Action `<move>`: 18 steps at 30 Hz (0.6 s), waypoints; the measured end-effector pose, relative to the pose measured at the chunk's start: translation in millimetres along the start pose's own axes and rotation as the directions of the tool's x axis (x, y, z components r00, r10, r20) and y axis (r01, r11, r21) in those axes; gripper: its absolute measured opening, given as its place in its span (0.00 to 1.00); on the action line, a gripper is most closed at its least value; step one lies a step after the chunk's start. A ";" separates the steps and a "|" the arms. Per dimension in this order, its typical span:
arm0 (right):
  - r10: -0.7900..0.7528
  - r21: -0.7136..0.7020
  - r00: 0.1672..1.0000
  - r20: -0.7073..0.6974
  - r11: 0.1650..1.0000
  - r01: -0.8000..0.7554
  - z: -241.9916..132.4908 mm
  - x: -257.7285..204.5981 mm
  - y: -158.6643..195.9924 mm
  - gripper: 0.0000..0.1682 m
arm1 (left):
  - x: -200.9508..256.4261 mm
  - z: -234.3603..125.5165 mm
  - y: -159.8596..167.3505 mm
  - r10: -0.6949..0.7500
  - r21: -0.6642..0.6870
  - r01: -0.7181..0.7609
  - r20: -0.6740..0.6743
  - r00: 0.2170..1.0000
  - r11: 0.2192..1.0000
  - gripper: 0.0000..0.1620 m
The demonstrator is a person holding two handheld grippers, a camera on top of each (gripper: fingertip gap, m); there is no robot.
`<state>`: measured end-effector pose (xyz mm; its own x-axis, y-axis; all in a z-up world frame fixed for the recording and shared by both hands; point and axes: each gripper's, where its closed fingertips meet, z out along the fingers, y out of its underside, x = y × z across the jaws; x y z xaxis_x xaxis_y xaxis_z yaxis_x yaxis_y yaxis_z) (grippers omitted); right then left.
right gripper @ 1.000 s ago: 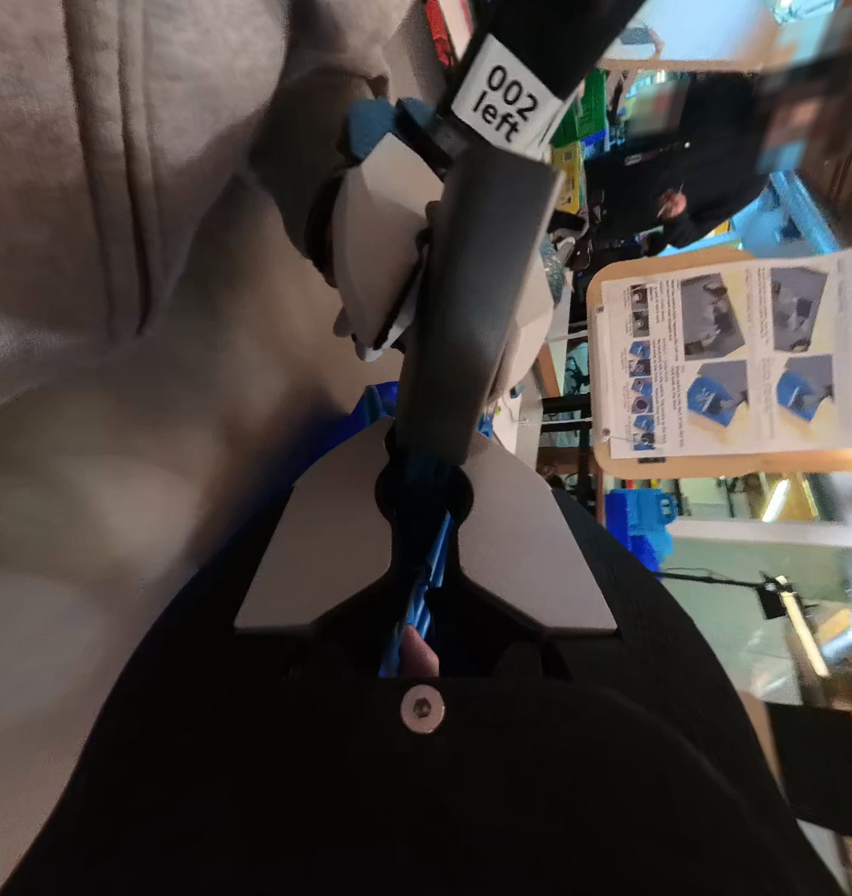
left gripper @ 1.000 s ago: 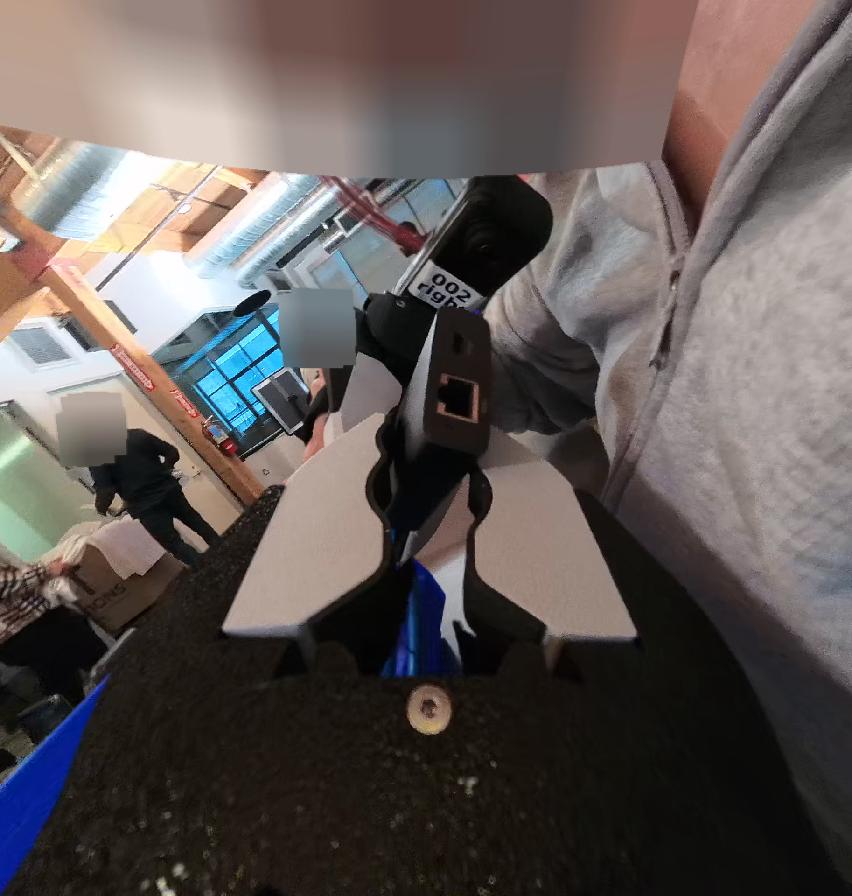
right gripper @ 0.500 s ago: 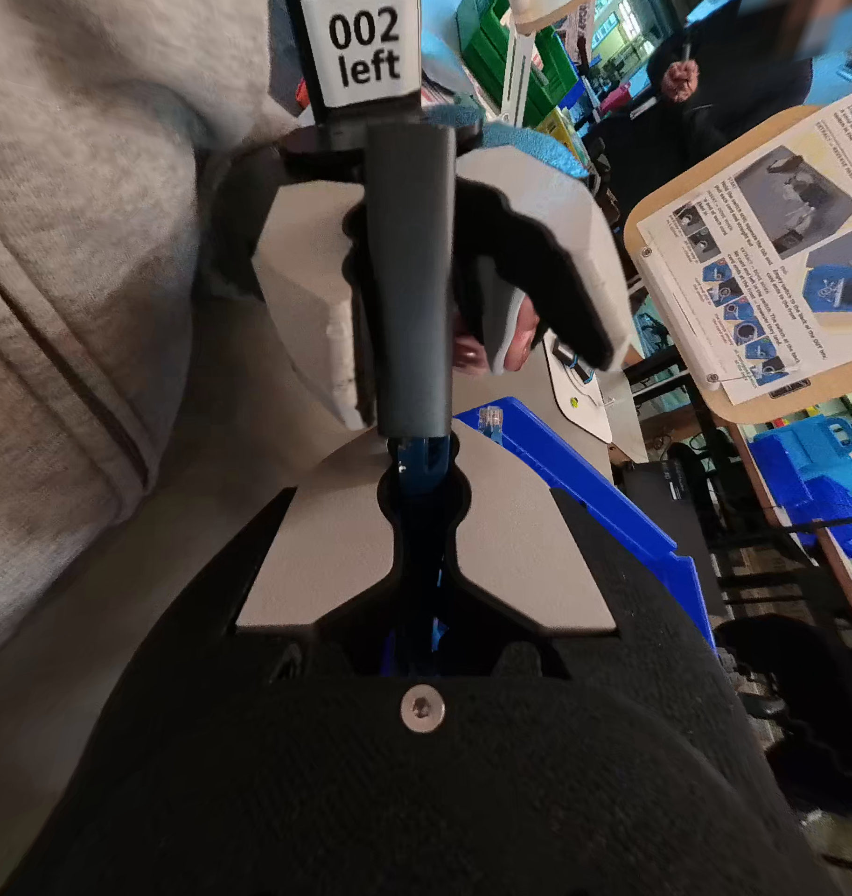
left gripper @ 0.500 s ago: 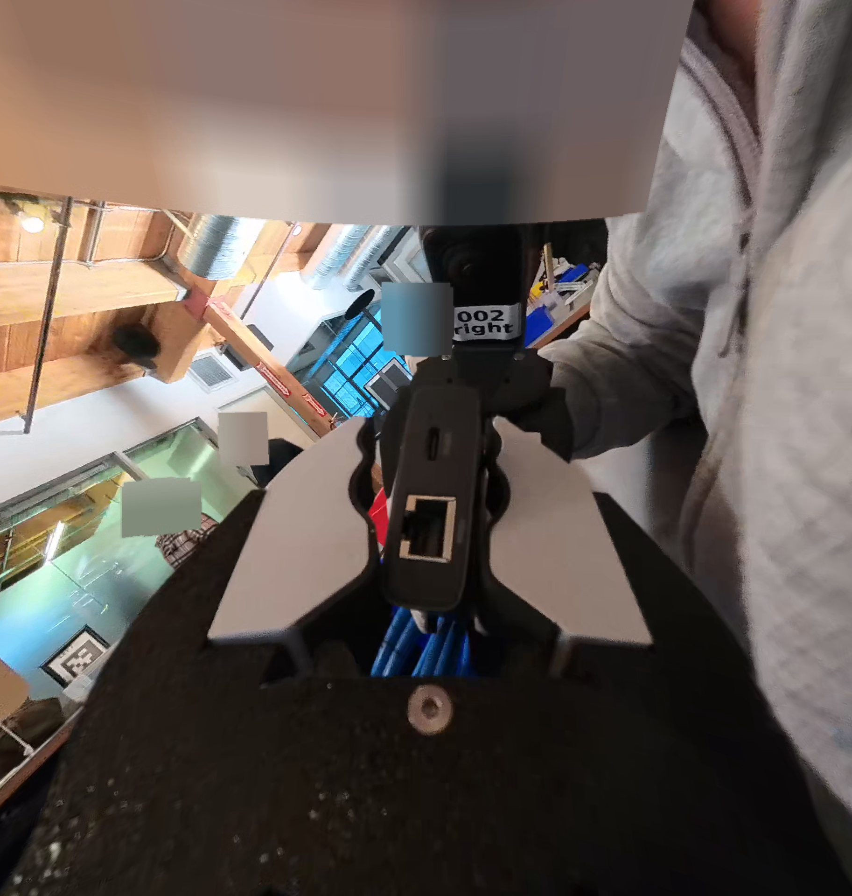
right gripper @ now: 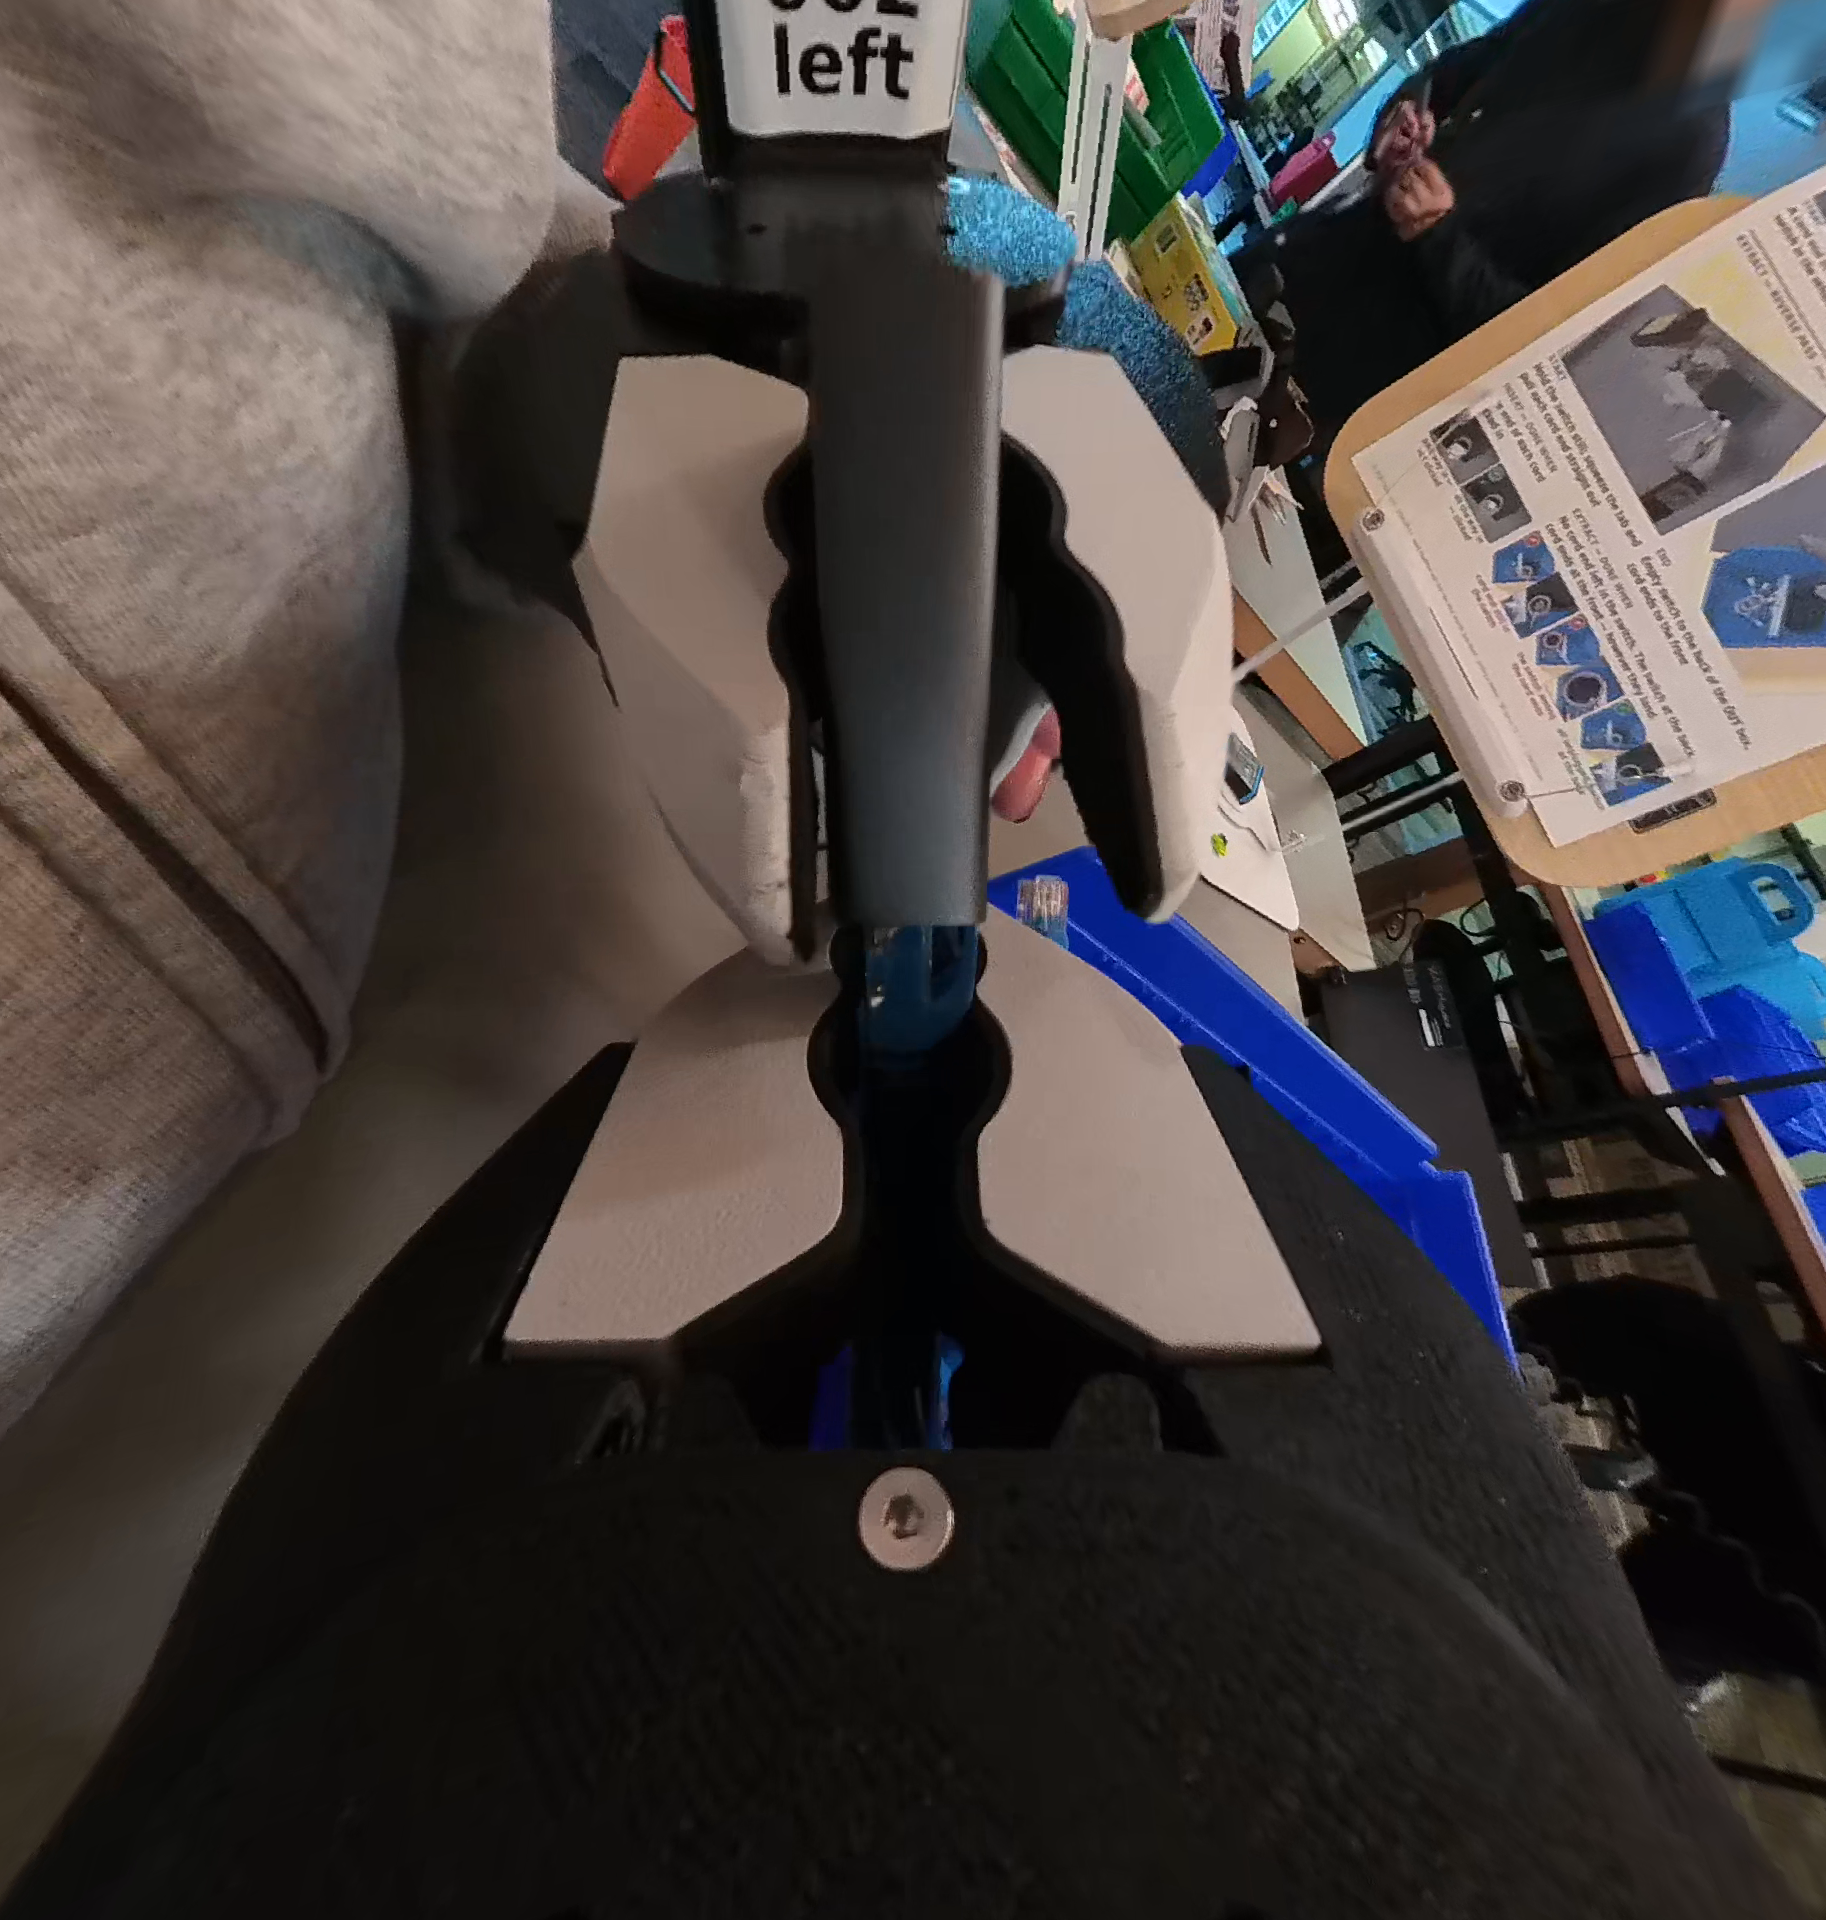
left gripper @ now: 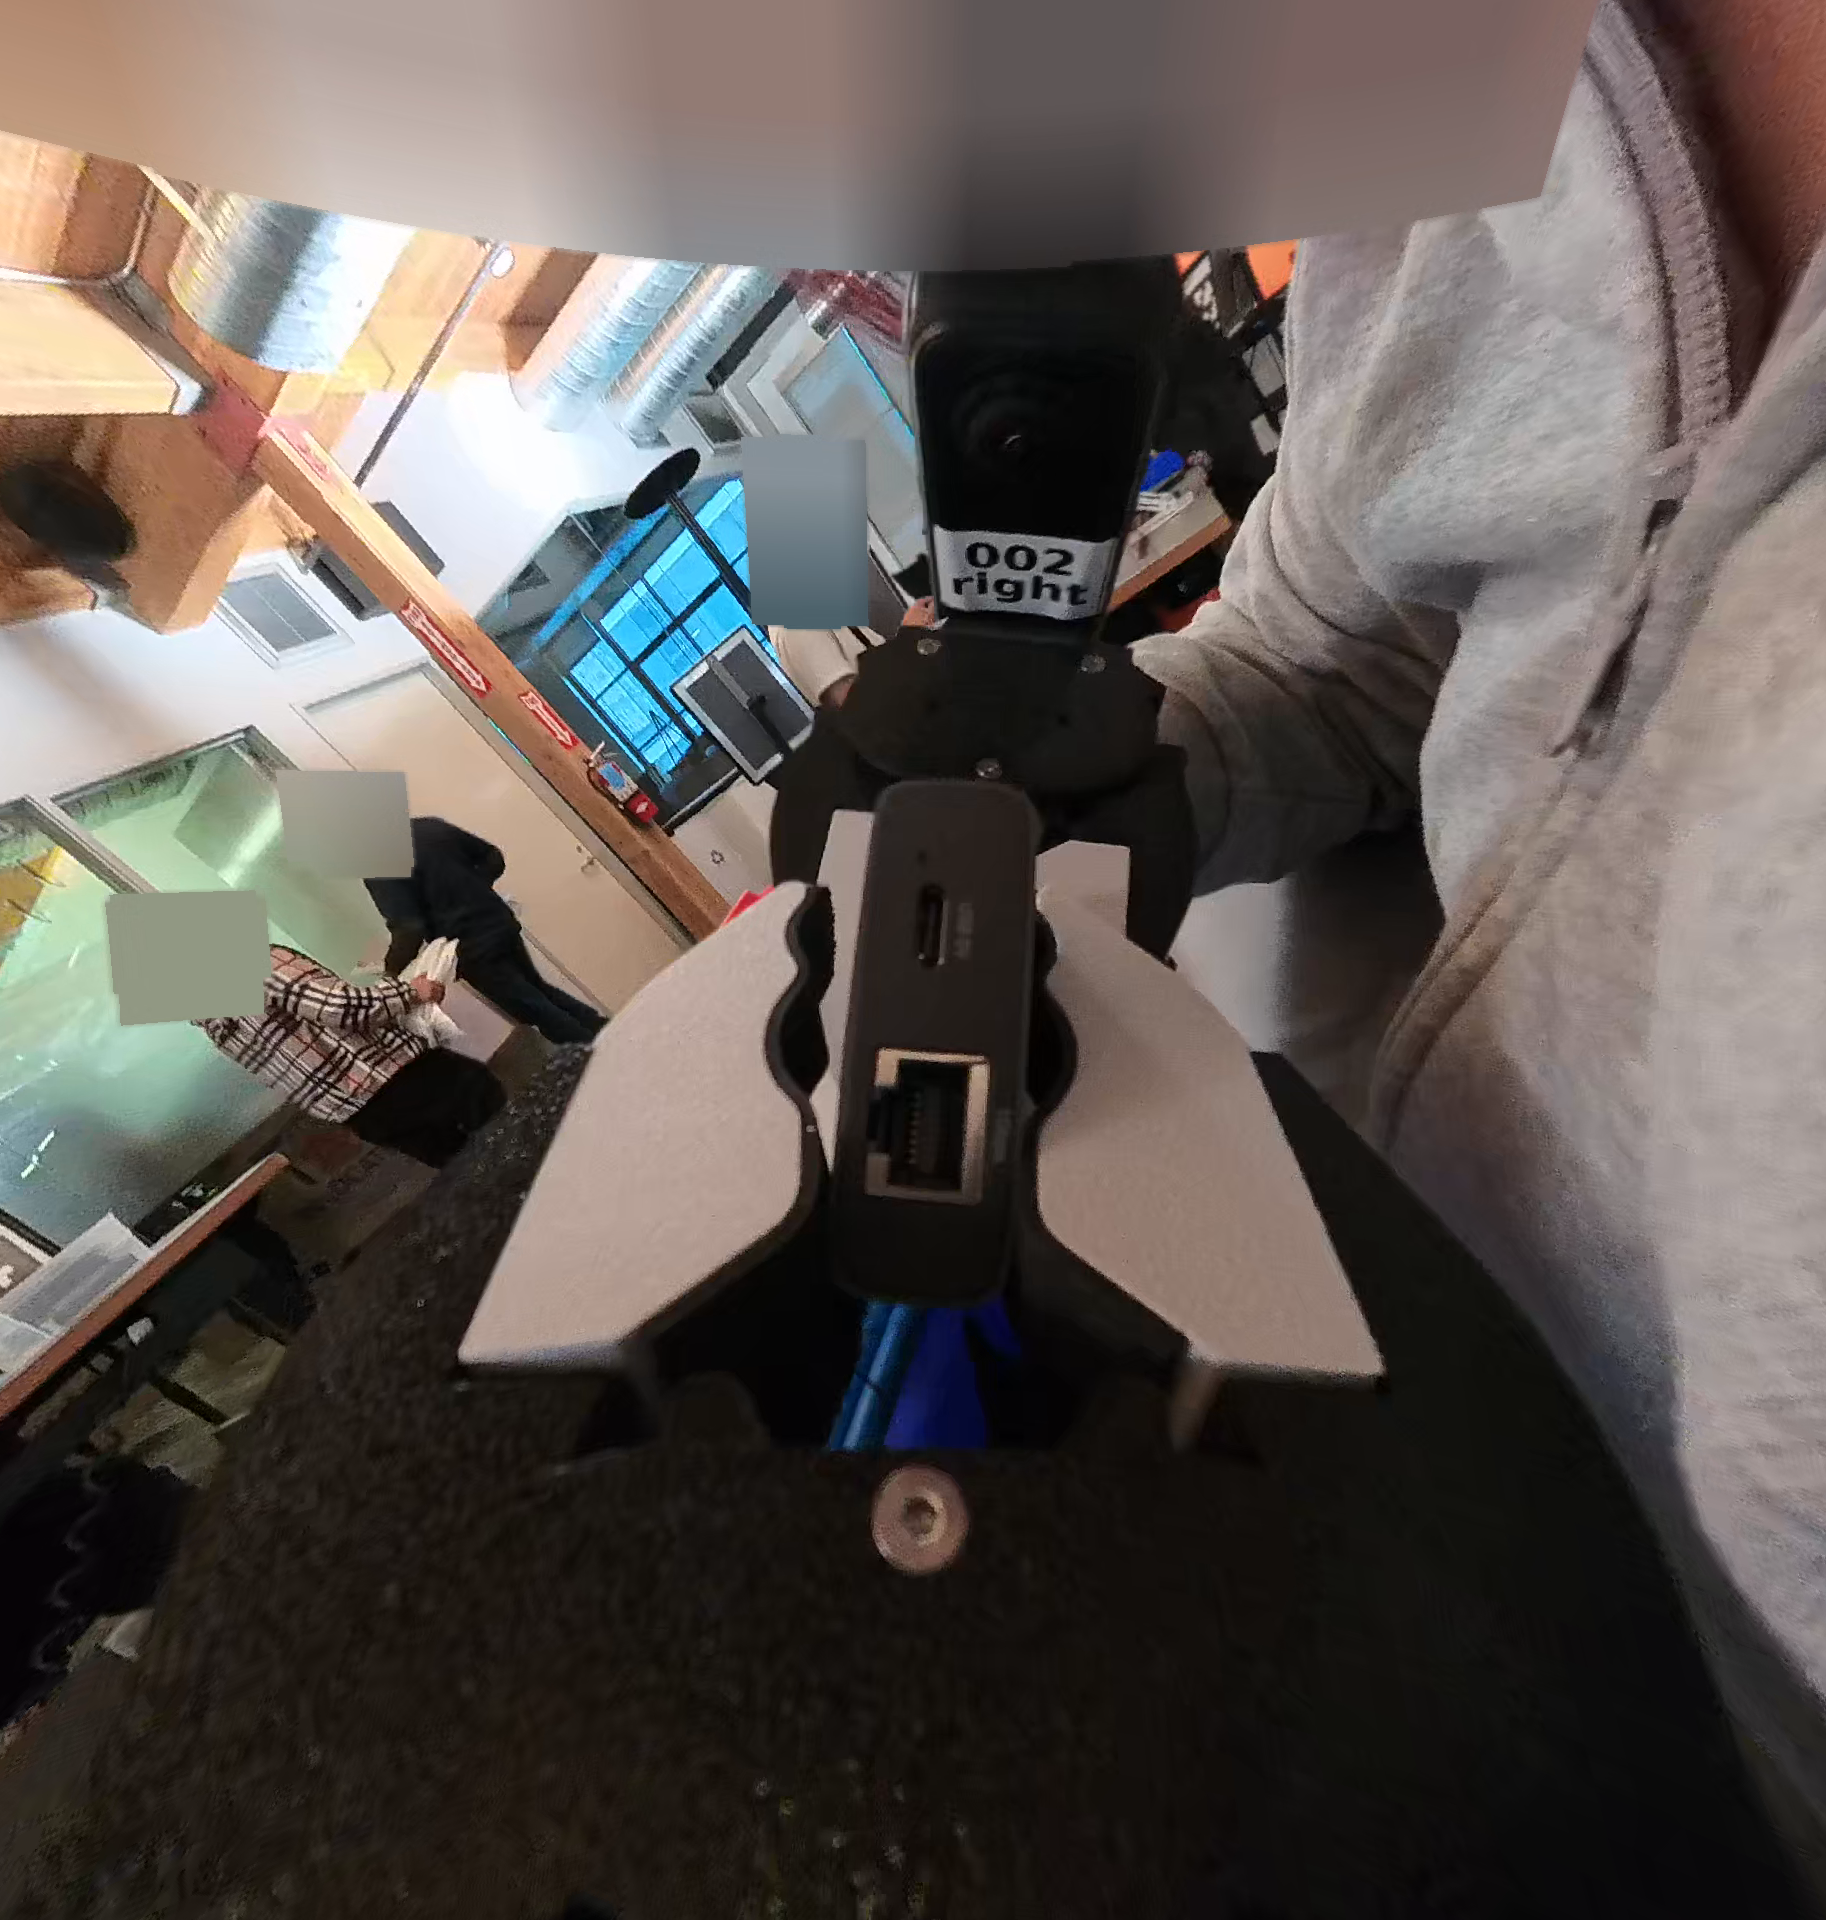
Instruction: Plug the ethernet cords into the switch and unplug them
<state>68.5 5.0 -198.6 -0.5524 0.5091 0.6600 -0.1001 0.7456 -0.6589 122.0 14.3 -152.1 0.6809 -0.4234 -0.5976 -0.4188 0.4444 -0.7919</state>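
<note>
Slim black plastic adapter box (left gripper: 930, 1039) now squared up, socket face to the left camera; a second ago it sat skewed. Left gripper (left gripper: 924, 935) clamps its sides. Right gripper (right gripper: 904, 1029), nose to nose, looks closed on thin blue cable (right gripper: 893, 961) at the box's end. All held in the air above the blue plastic bin (right gripper: 1252, 1039).

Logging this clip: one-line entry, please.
left gripper: clamps dark adapter | right gripper: blue cable between jaws, grip unclear | blue bin nearby

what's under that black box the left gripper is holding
Blue cables show just below the black box, which the left gripper clamps. Whether they plug into it is hidden; the box covers the joint.
</note>
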 end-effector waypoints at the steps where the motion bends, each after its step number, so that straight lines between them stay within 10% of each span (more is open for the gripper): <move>1: 0.002 -0.007 1.000 -0.002 1.000 -0.002 0.4 0.2 0.5 0.10 | 0.1 -0.2 0.7 -0.001 -0.001 0.001 -0.002 1.000 1.000 0.22; 18: 0.109 -0.032 0.994 0.019 0.994 -0.109 0.9 -2.8 5.7 0.08 | -0.1 2.9 4.8 -0.063 0.030 0.063 -0.021 0.998 0.998 0.22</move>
<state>68.8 7.4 -204.5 -0.5753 0.5795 0.5773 -0.0132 0.6991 -0.7149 121.7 18.7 -155.5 0.6928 -0.4672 -0.5493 -0.3566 0.4400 -0.8241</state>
